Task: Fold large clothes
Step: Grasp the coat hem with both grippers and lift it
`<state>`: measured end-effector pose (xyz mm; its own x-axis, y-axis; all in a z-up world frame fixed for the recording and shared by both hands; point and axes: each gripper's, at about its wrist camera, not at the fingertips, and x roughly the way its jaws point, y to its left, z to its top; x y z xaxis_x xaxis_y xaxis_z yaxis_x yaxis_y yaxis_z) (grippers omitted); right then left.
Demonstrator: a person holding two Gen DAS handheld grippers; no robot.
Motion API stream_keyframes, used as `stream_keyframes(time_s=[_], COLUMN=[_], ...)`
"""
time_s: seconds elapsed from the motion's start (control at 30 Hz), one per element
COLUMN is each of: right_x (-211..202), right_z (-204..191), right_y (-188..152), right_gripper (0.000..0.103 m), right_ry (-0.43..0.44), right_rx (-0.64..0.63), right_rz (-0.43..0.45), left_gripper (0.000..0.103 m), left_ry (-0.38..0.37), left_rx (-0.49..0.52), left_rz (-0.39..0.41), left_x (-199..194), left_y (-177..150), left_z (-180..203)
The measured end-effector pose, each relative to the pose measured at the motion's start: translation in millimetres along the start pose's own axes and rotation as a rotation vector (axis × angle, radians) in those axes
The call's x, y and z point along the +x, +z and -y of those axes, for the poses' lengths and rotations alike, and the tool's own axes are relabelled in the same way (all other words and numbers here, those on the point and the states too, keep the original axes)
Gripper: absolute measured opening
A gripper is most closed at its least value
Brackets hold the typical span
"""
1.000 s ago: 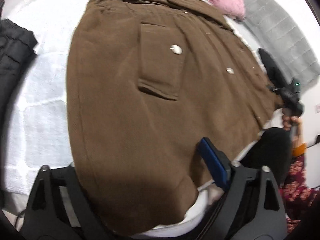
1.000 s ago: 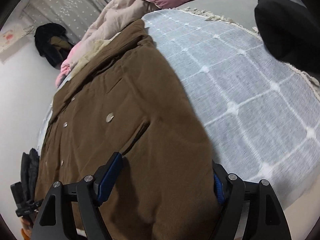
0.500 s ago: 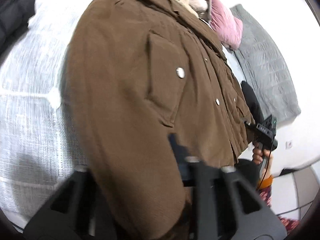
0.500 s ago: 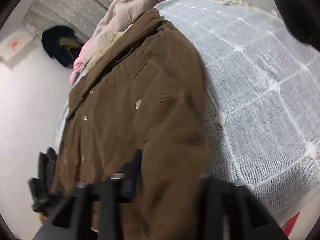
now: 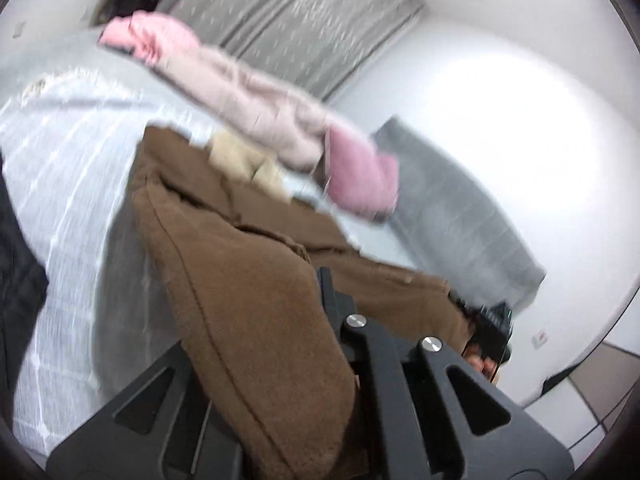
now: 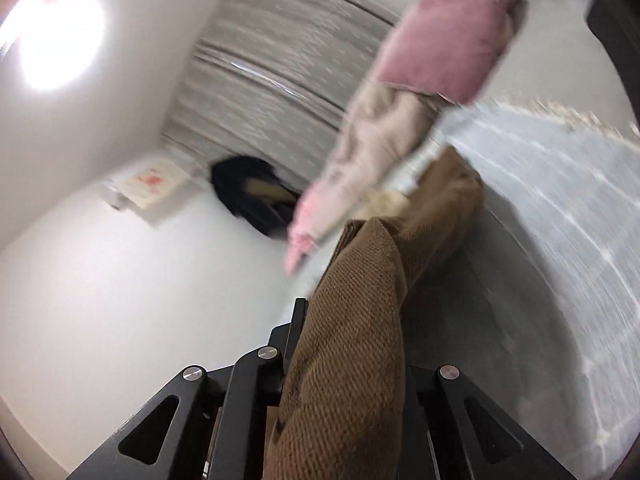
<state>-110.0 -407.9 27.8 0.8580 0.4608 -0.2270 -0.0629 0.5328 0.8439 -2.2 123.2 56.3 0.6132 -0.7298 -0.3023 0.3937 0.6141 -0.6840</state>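
- While both views are blurred, the left gripper (image 5: 316, 320) is clamped on the hem of the brown coat (image 5: 248, 300), lifted over the white bedspread (image 5: 68, 200).
- The right gripper (image 6: 348, 344) has just been closing (coat cloth is pinched between its jaws).
- Behind the coat lie a beige garment (image 5: 256, 108) and a pink pillow (image 6: 448, 36); bunched cloth hides the fingertips.

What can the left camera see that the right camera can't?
Only the left wrist view shows the grey blanket and the other tongs gripping the coat's far edge. Only the right wrist view shows a paper on the wall and a bright light. Both show the brown coat pinched in tongs, the pink pillow, and the white bedspread.
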Motion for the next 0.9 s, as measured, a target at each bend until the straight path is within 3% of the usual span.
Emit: stream_keyframes(time_s=[0.13,0.27,0.37,0.43,0.57,0.67,0.9], right_x=[-30.3,-71.8,-103.0,-115.3,-101.1,-51.3,52.0], right_z=[-37.0,-70.0,-94.2,-107.2,-110.1,-84.1,-21.7], right_y=[14.5,16.9,16.1,14.2,28.7,36.5,62.8], right_gripper=[0.010,0.010,0.010,0.010,0.010,0.010,0.010], right_ry=[0.128,0.186,0.208,0.170,0.012,-0.152,-0.290], right_rx=[-0.038,-0.125,-0.171,-0.199,-0.159,-0.100,0.016], right_rz=[0.095,0.156,0.205,0.226,0.172,0.110,0.052], left_gripper=[0.006,0.006,0.007,0.008,0.008,0.008,0.010], left_ry=[-0.053,-0.114,-0.149,-0.150,-0.058,0.036,0.228], left_rx=[0.054,0.129,0.189,0.214,0.150,0.043,-0.127], left_rz=[0.104,0.205,0.255,0.271,0.204,0.143,0.067], left_x=[-42.9,-91.8,-121.2,-127.2,-89.3,-45.9,50.4], left_y=[11.9,14.2,13.2,11.8,23.0,34.7,74.2], left_z=[22.1,56.9,72.9,78.2,47.4,1.2,-97.3])
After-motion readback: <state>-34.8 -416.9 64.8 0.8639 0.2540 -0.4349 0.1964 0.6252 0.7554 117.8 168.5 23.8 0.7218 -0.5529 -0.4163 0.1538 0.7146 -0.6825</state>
